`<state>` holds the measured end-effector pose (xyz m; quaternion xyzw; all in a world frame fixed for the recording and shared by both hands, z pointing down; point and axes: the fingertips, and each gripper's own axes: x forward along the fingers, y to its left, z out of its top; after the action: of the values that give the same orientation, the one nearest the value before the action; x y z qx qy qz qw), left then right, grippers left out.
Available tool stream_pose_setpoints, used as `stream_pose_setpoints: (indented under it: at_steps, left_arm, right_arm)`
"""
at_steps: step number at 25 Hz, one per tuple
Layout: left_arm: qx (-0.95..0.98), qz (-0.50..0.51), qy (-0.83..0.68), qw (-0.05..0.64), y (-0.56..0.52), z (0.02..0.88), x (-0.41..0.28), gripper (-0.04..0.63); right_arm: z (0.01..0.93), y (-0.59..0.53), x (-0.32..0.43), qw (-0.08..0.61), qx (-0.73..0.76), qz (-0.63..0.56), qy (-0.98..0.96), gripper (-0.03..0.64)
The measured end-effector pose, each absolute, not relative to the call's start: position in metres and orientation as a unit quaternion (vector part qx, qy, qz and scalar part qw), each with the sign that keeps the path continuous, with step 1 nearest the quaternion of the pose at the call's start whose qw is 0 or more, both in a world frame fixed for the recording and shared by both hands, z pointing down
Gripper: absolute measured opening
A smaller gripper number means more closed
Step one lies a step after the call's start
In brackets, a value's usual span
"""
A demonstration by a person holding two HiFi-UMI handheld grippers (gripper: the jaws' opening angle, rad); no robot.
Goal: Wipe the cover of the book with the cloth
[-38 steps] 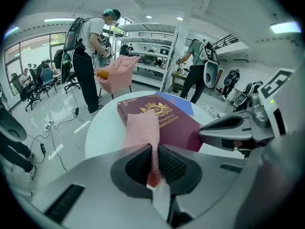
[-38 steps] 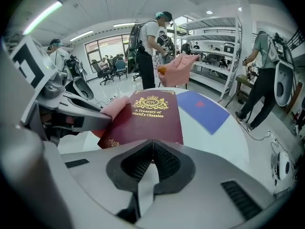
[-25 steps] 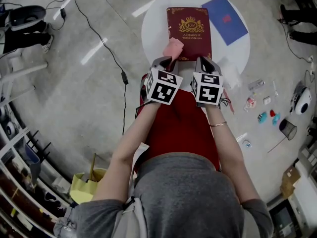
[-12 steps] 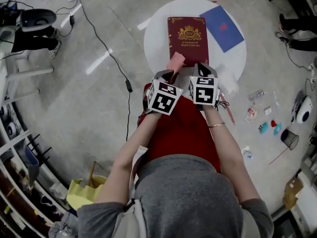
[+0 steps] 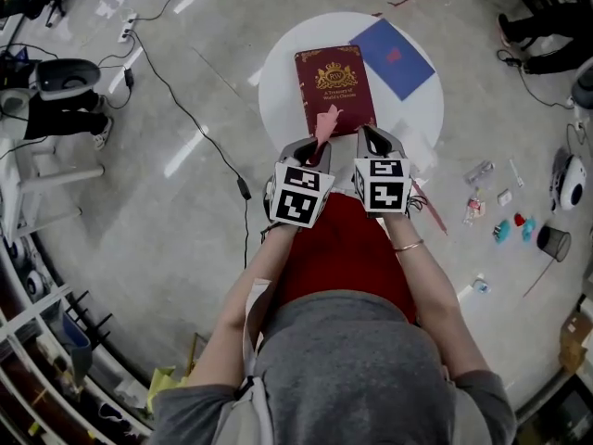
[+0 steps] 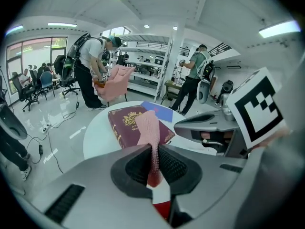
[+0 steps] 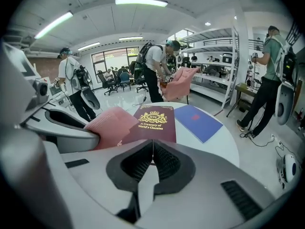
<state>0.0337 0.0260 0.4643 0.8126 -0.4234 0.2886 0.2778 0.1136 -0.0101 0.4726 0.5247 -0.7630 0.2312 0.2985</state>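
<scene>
A dark red book [image 5: 334, 88] with gold print lies on the round white table [image 5: 283, 95]; it also shows as the book [image 6: 127, 123] and the book [image 7: 156, 122] in the gripper views. My left gripper [image 5: 314, 144] is shut on a pink cloth [image 5: 325, 120], which hangs over the book's near edge; the cloth [image 6: 150, 130] runs up from between the jaws. My right gripper [image 5: 372, 139] is shut with nothing in it, just off the book's near right corner. The cloth [image 7: 110, 124] sits left in the right gripper view.
A blue folder [image 5: 391, 57] lies on the table's far right. A black cable [image 5: 199, 128] crosses the floor at left, small items [image 5: 505, 219] are scattered at right. People [image 6: 94, 70] stand by a pink chair [image 7: 177, 89] in the background.
The head view has pulled back, so table and book sit lower and smaller. Both grippers stay at the book's near edge, the cloth still held in the left one.
</scene>
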Motion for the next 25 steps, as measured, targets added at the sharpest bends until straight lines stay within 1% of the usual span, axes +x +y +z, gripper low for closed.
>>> stream_pose_setpoints:
  at_steps: [5,16,25]
  left_arm:
    - [0.824,0.271,-0.425,0.259,0.015,0.442,0.017,0.035]
    - [0.848,0.230,-0.438,0.188,0.011,0.392,-0.019,0.035]
    - [0.858,0.194,-0.447,0.163,0.026,0.361,-0.037,0.035]
  right_arm:
    - [0.443,-0.005,0.110,0.273,0.539,0.223,-0.765,0.029]
    - [0.376,0.019,0.091,0.204,0.562,0.187,-0.780,0.028]
    - [0.335,0.051,0.086,0.160,0.564,0.157,-0.795,0.028]
